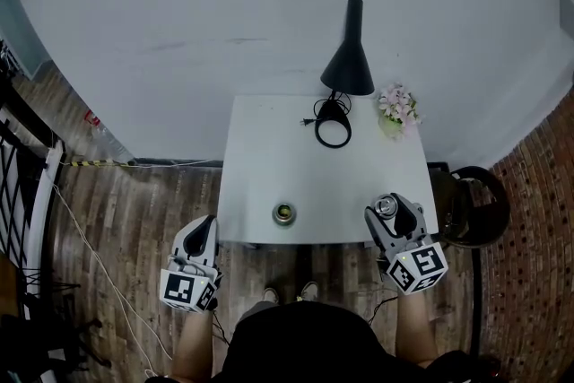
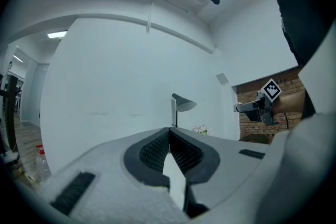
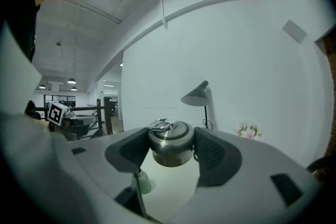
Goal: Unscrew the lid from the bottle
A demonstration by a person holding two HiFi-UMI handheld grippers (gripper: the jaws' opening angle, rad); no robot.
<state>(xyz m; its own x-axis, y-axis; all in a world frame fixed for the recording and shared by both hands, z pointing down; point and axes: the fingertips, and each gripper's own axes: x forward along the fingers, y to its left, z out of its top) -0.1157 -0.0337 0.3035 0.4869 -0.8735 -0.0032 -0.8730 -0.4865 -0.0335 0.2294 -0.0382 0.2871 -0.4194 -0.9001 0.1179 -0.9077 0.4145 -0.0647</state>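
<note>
A small steel bottle stands upright near the front edge of the white table, its mouth uncovered. It shows small and low in the right gripper view too, as the bottle. My right gripper hovers at the table's front right corner, shut on the round metal lid. That lid, with a wire ring on top, sits pressed between both pads. My left gripper hangs off the table's front left, over the wooden floor, jaws shut with nothing between them. From its own view, the left gripper points at the wall.
A black desk lamp and its round base stand at the table's back, with a small pot of pink flowers to the right. A dark round stool sits right of the table. My shoes show under the front edge.
</note>
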